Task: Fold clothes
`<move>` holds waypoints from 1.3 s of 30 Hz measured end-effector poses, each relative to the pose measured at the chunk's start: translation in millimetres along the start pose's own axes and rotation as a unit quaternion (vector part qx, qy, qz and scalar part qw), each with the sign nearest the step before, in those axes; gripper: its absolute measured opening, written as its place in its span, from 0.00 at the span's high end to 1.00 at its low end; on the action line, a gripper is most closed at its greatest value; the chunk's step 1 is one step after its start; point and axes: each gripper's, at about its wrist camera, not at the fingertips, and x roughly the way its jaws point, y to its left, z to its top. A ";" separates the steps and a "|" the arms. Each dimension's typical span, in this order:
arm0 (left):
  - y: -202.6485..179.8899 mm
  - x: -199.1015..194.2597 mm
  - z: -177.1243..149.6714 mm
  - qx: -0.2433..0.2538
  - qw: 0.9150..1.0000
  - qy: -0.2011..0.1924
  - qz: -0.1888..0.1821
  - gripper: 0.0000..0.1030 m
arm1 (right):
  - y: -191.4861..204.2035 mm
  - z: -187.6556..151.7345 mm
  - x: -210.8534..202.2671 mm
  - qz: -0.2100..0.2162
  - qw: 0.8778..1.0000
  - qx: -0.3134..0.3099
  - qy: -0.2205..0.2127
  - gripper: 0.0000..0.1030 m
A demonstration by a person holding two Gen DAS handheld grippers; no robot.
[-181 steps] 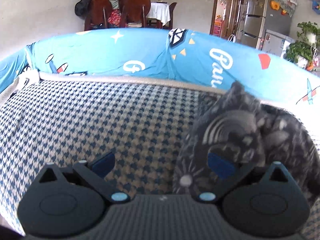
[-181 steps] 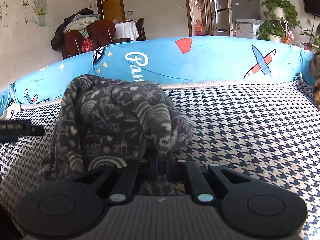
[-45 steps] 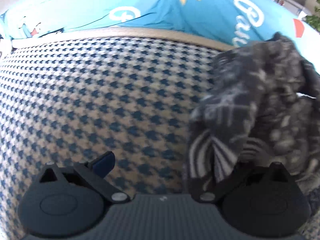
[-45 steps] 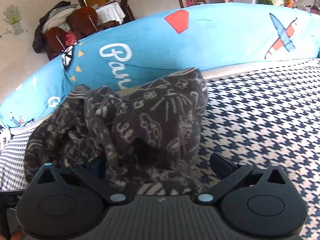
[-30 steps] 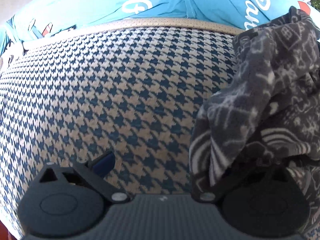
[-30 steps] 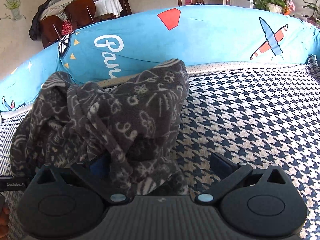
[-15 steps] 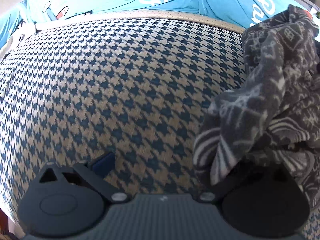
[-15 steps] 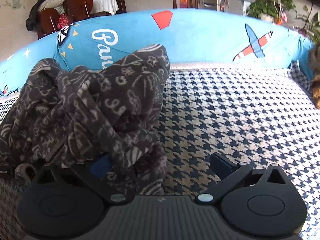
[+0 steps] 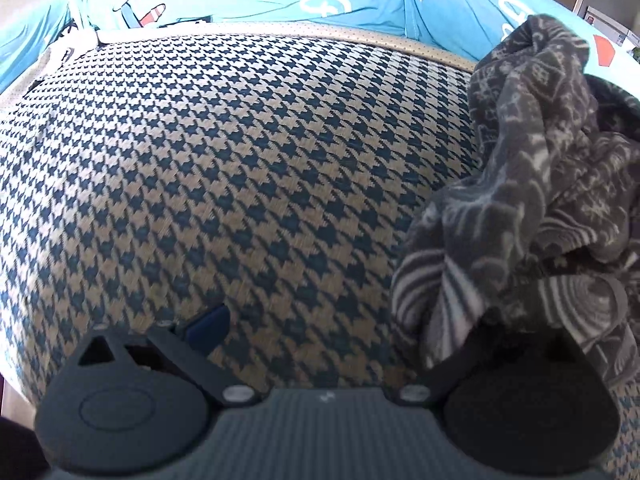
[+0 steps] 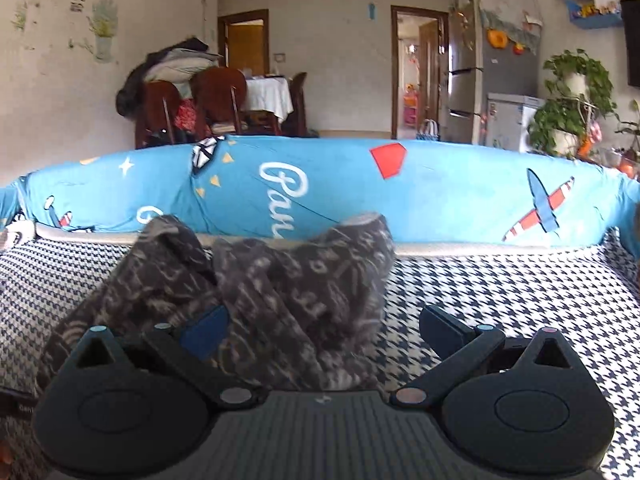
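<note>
Garment (image 10: 260,300) lay bunched, unfolded, on houndstooth sofa cover (image 9: 240,160). We kept left gripper (image 9: 320,320) spread, cloth draped over its right finger; right gripper (image 10: 324,328) spread, cloth between fingers. Folding all remained.

The crumpled dark grey garment with pale line patterns (image 9: 532,184) (image 10: 280,280) looks like soft, fuzzy fleece, matt and slightly napped. It lies on a coarse woven houndstooth cover in navy and beige (image 9: 224,160) (image 10: 500,288), backed by a smooth, thin blue printed cloth bolster (image 10: 440,196). Both grippers' black bodies are matt ribbed plastic.
</note>
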 end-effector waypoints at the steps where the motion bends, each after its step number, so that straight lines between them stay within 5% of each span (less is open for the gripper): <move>1: 1.3 -4.6 -1.4 0.000 1.000 -0.004 -0.006 0.00 | 2.2 0.7 1.3 0.003 1.000 -0.001 -0.004 0.00; 9: 5.4 -40.3 14.9 -0.016 0.997 -0.067 -0.046 0.00 | 20.0 5.9 11.4 0.025 0.999 -0.008 -0.032 0.00; 16: -20.4 -49.6 54.6 0.026 0.992 -0.103 -0.070 0.00 | 23.1 4.6 15.5 0.033 0.998 -0.003 -0.051 0.00; 22: -54.8 -41.0 88.3 0.080 0.989 -0.105 -0.060 0.00 | 34.4 3.4 23.9 0.047 0.997 -0.038 -0.052 0.00; 28: -69.1 -25.4 108.2 0.073 0.988 -0.093 -0.100 0.00 | 46.7 0.6 32.4 0.051 0.995 -0.069 -0.056 0.00; 39: -93.3 8.3 132.2 0.087 0.983 -0.078 -0.144 0.00 | 51.4 -2.7 50.3 0.045 0.996 -0.074 -0.038 0.26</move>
